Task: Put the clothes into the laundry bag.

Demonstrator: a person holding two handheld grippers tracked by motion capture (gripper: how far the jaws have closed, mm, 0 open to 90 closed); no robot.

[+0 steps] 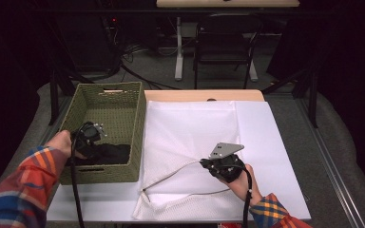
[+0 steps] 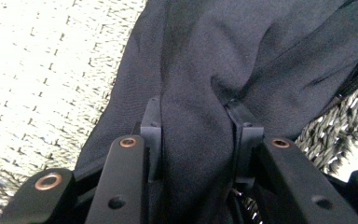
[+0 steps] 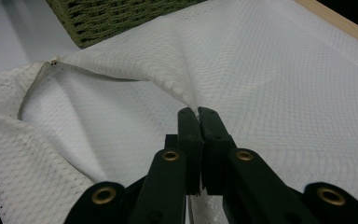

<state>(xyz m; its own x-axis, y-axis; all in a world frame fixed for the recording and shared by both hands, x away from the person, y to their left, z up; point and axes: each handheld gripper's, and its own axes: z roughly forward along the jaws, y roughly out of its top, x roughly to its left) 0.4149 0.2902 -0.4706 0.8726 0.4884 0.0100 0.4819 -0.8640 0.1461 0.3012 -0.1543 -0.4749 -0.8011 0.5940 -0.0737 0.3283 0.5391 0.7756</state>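
Fingers of the left gripper (image 1: 93,135) clamp the black garment (image 2: 242,60) in the basket (image 1: 138,128); right gripper (image 3: 198,114) pinches the mesh bag (image 3: 270,70).

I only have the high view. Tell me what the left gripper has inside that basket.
Observer: In the left gripper view, the left gripper is shut on a fold of black cloth, bunched between its jaws.
Operator: Now confirm the right one really has the mesh bag.
Observer: Yes. In the right gripper view, the right gripper is shut on a raised peak of the white mesh bag, lifted off the table.
Operator: Say whether the bag's mouth is open.
Observer: It gapes beside the pinched peak, the zipper edge curving around a hollow, with the green woven basket just beyond it.
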